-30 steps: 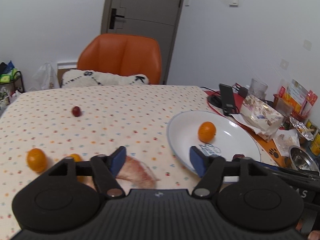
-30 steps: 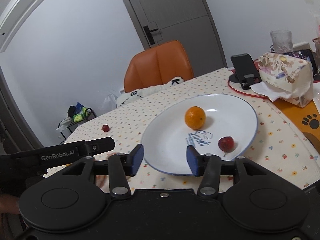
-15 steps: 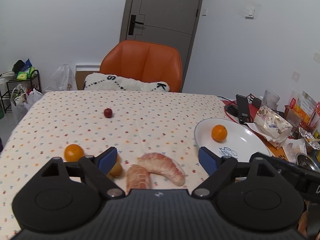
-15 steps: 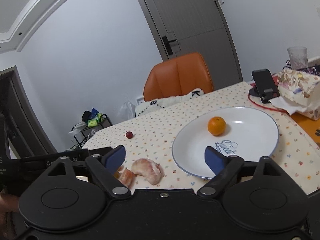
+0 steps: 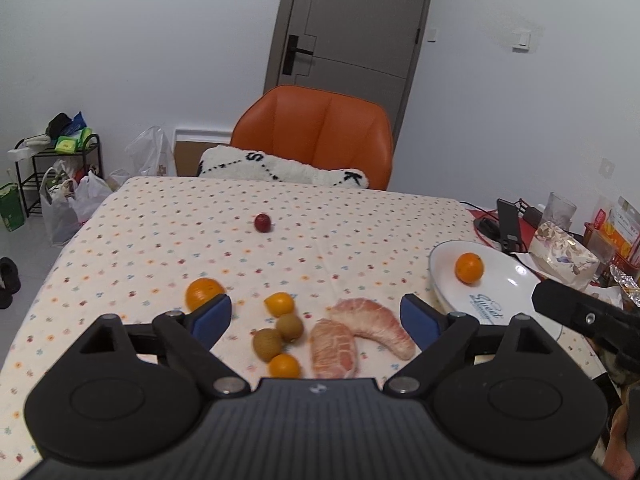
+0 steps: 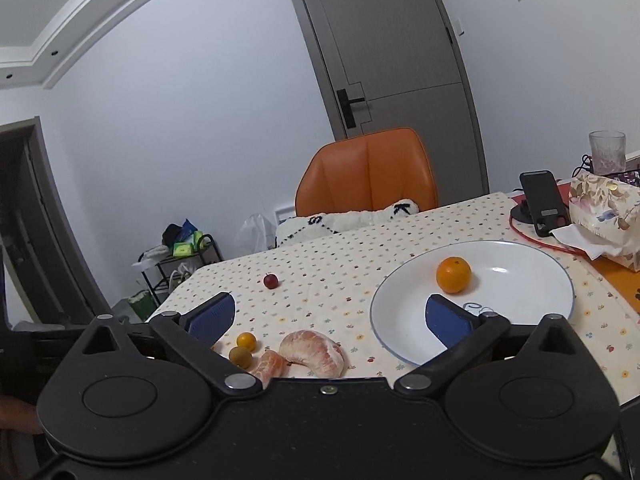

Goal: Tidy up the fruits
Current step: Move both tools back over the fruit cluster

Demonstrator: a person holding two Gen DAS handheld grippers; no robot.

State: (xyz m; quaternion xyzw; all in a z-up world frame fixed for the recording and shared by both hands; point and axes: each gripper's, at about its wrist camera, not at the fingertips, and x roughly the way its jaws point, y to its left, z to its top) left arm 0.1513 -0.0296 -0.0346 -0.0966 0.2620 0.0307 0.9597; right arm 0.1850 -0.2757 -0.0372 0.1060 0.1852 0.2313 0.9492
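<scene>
Both grippers, left [image 5: 315,314] and right [image 6: 327,315], hovering with jaws gaping wide, gripping nothing; orange [image 6: 453,274] sitting on plate [image 6: 520,280]

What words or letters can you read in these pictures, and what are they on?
"Sweet", in blue script, on the white plate; the gripper partly hides it in the right wrist view.
"S" and "K", black letters, on the fluffy white cushion on the orange chair.
The print on the red and orange packets at the table's right edge is too blurred to read.
</scene>
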